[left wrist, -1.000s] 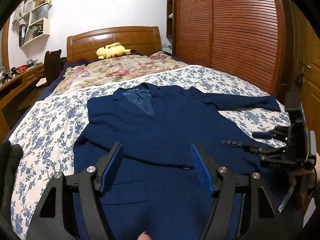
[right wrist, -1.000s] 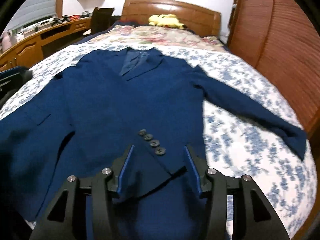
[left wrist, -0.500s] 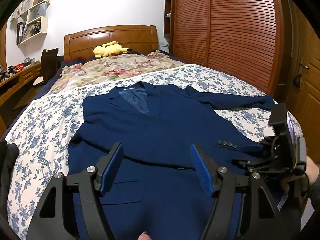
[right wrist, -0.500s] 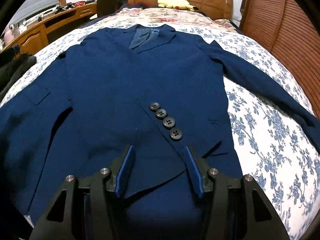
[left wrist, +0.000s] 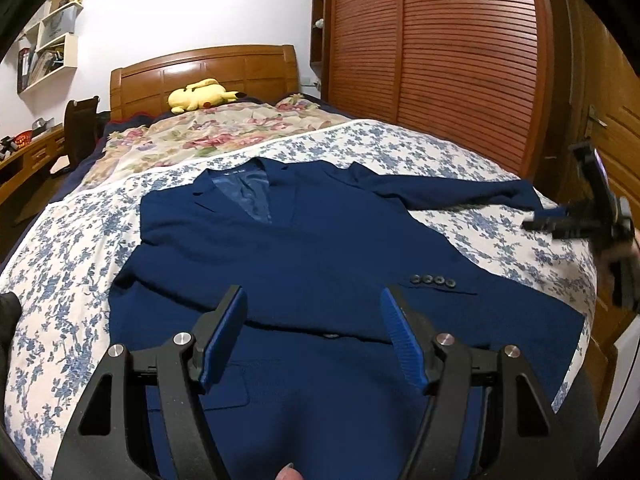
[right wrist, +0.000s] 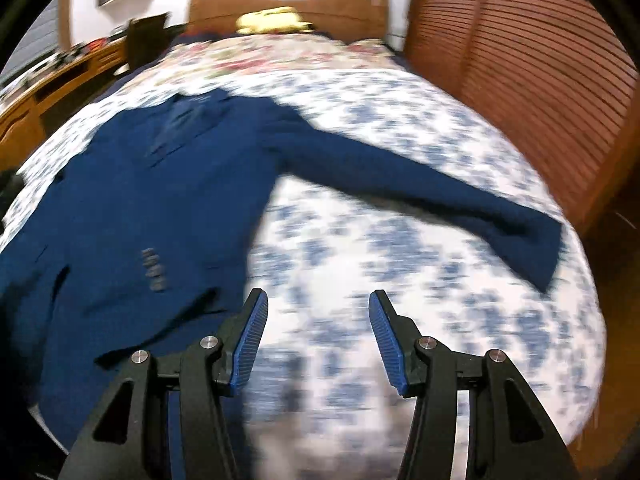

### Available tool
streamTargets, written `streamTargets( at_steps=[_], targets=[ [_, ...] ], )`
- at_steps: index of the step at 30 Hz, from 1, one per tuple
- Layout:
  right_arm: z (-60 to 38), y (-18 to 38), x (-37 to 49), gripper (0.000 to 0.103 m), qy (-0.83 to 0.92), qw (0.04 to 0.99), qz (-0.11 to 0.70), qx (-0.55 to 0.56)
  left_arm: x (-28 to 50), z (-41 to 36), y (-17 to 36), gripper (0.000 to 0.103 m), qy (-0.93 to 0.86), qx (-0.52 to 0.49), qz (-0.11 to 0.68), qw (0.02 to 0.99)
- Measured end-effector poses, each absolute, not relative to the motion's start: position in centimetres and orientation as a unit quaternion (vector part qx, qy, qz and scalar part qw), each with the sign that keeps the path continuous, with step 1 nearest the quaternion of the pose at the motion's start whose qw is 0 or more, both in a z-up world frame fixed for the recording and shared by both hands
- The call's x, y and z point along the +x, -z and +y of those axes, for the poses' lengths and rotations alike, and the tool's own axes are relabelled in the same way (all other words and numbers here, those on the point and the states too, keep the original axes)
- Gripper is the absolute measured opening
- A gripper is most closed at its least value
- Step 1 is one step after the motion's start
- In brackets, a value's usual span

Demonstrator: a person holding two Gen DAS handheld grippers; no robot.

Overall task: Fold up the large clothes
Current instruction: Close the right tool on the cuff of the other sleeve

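**A:** Navy wool-like cloth fills the left wrist view: a dark blue suit jacket (left wrist: 320, 248) lies front-up on the blue-flowered white bedsheet (left wrist: 72, 264), collar toward the wooden headboard (left wrist: 208, 72). The left gripper (left wrist: 312, 332) hovers over the hem, jaws apart, nothing between them.

**B:** And the other tool?

**A:** At the right edge, blurred, the right gripper (left wrist: 560, 222) is now near the cuff of the outstretched sleeve (left wrist: 460, 194). A second ago it sat low beside the folded sleeve's row of four buttons (left wrist: 434, 280); that sleeve now rests across the chest, let go.

**B:** What does the right wrist view give?

**A:** Heavy blur. The right gripper (right wrist: 316, 336) has its jaws apart over bare sheet (right wrist: 400, 272), holding nothing; a second ago cloth lay between them. The jacket (right wrist: 160, 208) lies off to the left, and the free sleeve (right wrist: 420, 196) stretches ahead to the bed's edge.

**B:** So one sleeve looks done?

**A:** I'd judge so; the second sleeve seems next.
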State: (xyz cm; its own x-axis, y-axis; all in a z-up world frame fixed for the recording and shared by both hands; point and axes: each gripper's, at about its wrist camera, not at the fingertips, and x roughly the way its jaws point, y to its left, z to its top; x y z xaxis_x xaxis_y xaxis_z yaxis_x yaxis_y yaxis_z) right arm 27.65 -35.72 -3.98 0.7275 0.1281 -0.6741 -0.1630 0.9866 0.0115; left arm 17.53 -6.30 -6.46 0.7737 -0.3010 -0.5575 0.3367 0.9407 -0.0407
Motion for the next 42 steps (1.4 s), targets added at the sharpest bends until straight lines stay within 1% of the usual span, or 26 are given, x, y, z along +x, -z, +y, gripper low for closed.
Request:
streamTargets(
  at_steps=[9, 19, 29, 34, 35, 36, 37, 38, 39, 42],
  targets=[
    [-44.7, 3.3, 30.1, 0.055, 0.013, 0.927, 0.374, 0.011, 17.4, -7.2, 7.0, 0.070, 0.177, 0.037, 0.298, 0.937],
    [-51.9, 5.8, 36.8, 0.057, 0.087, 0.911, 0.398, 0.063, 17.1, -8.4, 7.3, 0.070, 0.194, 0.045, 0.306, 0.931],
    [-56.0, 9.5, 43.1, 0.057, 0.120, 0.890, 0.426, 0.115, 17.9, -8.7, 7.8, 0.070, 0.193, 0.047, 0.318, 0.927],
    [-55.5, 10.6, 44.8, 0.057, 0.122, 0.890, 0.429, 0.098, 18.1, -8.7, 7.9, 0.070, 0.192, 0.047, 0.320, 0.926],
    [-55.1, 10.9, 45.2, 0.055, 0.124, 0.891, 0.427, 0.086, 18.2, -8.7, 7.9, 0.070, 0.192, 0.046, 0.320, 0.927],
    [-54.7, 10.9, 45.3, 0.046, 0.125, 0.894, 0.424, 0.076, 18.2, -8.7, 7.9, 0.070, 0.192, 0.047, 0.320, 0.927],
    [-54.2, 10.9, 45.4, 0.039, 0.122, 0.896, 0.421, 0.068, 18.2, -8.7, 7.9, 0.070, 0.192, 0.047, 0.320, 0.927],
    [-53.9, 10.9, 45.4, 0.020, 0.121, 0.898, 0.419, 0.058, 18.2, -8.7, 7.9, 0.070, 0.191, 0.047, 0.320, 0.927],
    [-53.4, 10.8, 45.4, 0.009, 0.123, 0.900, 0.417, 0.040, 18.2, -8.7, 7.8, 0.070, 0.191, 0.047, 0.320, 0.927],
    [-52.6, 9.7, 44.8, 0.008, 0.102, 0.911, 0.399, 0.021, 18.3, -8.6, 7.7, 0.070, 0.192, 0.044, 0.318, 0.927]
  ],
)
